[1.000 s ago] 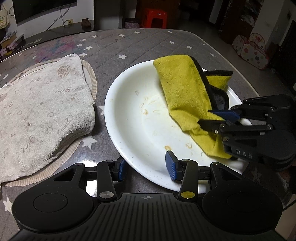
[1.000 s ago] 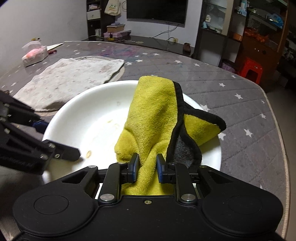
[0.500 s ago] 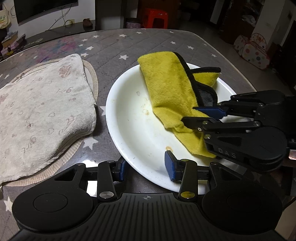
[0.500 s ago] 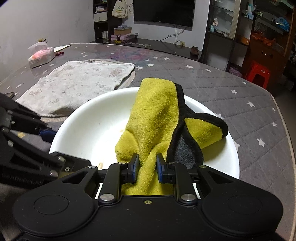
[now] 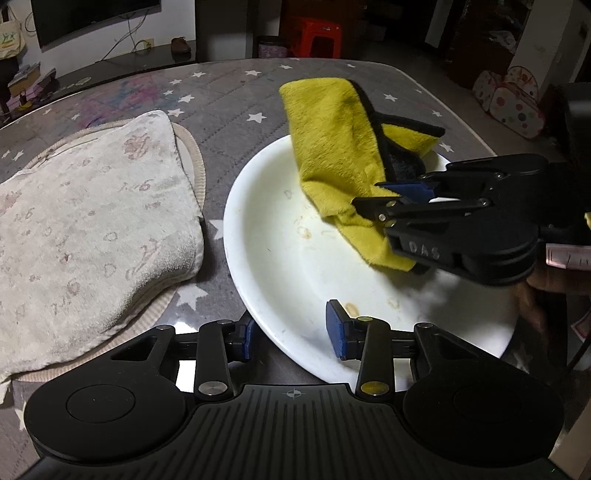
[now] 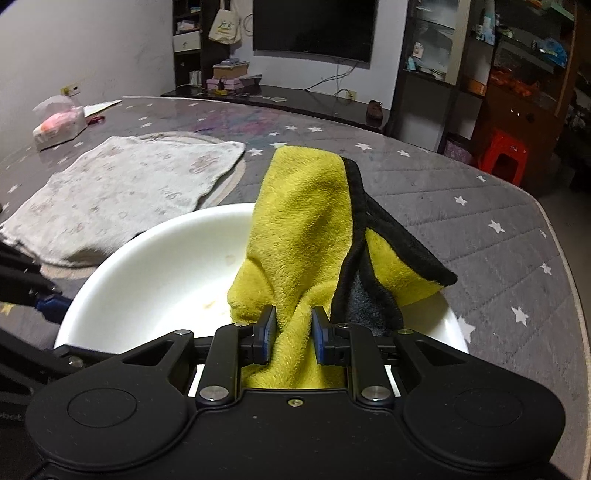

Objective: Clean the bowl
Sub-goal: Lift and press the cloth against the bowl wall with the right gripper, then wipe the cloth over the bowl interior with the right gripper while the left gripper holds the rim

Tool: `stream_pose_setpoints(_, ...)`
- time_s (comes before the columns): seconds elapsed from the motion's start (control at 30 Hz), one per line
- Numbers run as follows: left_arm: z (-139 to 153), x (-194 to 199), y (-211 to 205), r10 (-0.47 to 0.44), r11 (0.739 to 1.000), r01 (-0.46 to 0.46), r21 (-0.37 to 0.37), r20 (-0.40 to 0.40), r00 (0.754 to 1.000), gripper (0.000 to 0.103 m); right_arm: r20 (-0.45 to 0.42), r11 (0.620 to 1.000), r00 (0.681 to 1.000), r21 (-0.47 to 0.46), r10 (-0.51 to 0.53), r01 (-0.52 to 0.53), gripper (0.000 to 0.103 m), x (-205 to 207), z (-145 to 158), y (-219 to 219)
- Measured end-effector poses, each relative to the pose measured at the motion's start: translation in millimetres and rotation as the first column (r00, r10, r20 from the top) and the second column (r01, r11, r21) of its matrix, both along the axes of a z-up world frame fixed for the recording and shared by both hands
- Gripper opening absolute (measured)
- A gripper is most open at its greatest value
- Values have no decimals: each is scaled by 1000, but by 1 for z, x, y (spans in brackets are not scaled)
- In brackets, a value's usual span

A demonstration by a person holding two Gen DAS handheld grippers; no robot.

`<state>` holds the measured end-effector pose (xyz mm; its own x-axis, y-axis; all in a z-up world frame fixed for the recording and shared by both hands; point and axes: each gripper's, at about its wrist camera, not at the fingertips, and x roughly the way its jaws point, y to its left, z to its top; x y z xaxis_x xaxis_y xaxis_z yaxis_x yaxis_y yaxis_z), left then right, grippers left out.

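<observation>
A grey quilted worktop (image 5: 229, 96) printed with white stars filled a dim living room. Nearest the left wrist camera, the left hand-held gripper (image 5: 290, 334) stood wide open, one blue pad under the rim of the white bowl (image 5: 266, 236) and the other above it inside the bowl, with nothing clamped between them. The bowl sat on the worktop just right of a pale patterned towel (image 5: 92, 229) lying on a round mat (image 5: 192, 155).

The right hand-held gripper (image 6: 293, 328) was closed on a bunch of the yellow cloth (image 6: 306, 229), its blue pads pressed into the pile on either side. From there the cloth ran away from that camera, long axis pointing toward the far rim of the bowl and past it, its black-edged flap folded out to the right with a grey underside showing.

Only the left view showed brownish smears (image 5: 304, 232) across the bowl floor and the right hand-held gripper (image 5: 406, 192) from the side, with part of the hand behind it. Only the right view showed a tissue pack (image 6: 59, 123) at the worktop's far left, a wall television (image 6: 314, 27) and a red stool (image 6: 502, 153).

The bowl's near rim was hidden behind each gripper body, and where the cloth touched the bowl floor could not be made out. The left hand-held gripper appeared in the right view only as dark bars cut off at the left edge.
</observation>
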<state>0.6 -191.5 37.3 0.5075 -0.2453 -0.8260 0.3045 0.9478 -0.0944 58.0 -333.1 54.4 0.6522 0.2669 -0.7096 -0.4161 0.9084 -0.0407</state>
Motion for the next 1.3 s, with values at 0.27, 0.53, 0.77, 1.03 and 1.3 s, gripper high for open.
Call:
stream_pose_setpoints(0.27, -1, 1, 1, 3, 1000, -3, 2, 8, 1000, 39, -4, 1000, 1000, -22, -21, 21, 21, -6, 0, -14)
stream_pose_setpoints(0.53, -2, 1, 2, 1, 1000, -1, 1, 13, 1000, 39, -16, 998, 1000, -70, -6, 5, 22, -34, 2, -19)
stream_pose_setpoints(0.77, -2, 1, 2, -1, 1000, 1, 1, 13, 1000, 39, -39, 996, 999, -84, 35, -39, 22, -50, 4, -12)
stream_pose_setpoints(1.03, -2, 1, 2, -2, 1000, 2, 4, 16, 1000, 40, -60, 994, 995, -67, 78, -82, 22, -54, 6, -4)
stream_pose_setpoints(1.3, -3, -1, 1, -6, 1000, 6, 6, 21, 1000, 41, -50, 994, 994, -35, 100, -101, 22, -42, 5, 2)
